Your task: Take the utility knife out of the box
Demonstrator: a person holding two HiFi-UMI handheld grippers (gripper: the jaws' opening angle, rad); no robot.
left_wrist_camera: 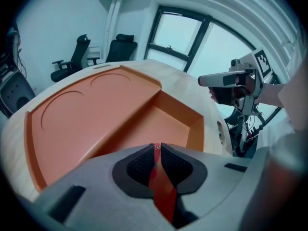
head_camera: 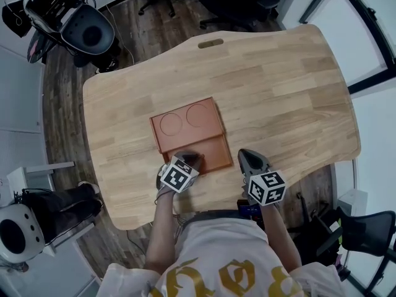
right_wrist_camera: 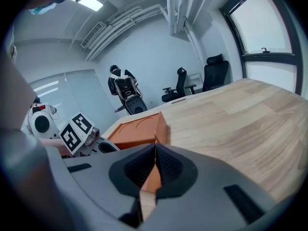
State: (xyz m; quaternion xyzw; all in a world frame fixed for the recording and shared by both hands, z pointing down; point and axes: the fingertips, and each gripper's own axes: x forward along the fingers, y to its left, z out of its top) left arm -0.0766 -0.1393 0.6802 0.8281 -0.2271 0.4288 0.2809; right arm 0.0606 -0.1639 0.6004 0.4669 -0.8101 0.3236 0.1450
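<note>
Near the light wooden worktop's [head_camera: 278, 85] front edge, the left gripper [left_wrist_camera: 157, 148] pinches a thin red utility knife [left_wrist_camera: 162, 189] over the orange plastic box [left_wrist_camera: 96, 109]. Gripped by so narrow a strip, the knife could slip back into the box. The right gripper [right_wrist_camera: 155, 154], jaws together on nothing, hovers just right of the box.

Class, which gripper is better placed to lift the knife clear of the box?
Left. The left gripper is shut on the red knife at the near edge of the box; the right gripper is shut, empty, beside it.
</note>
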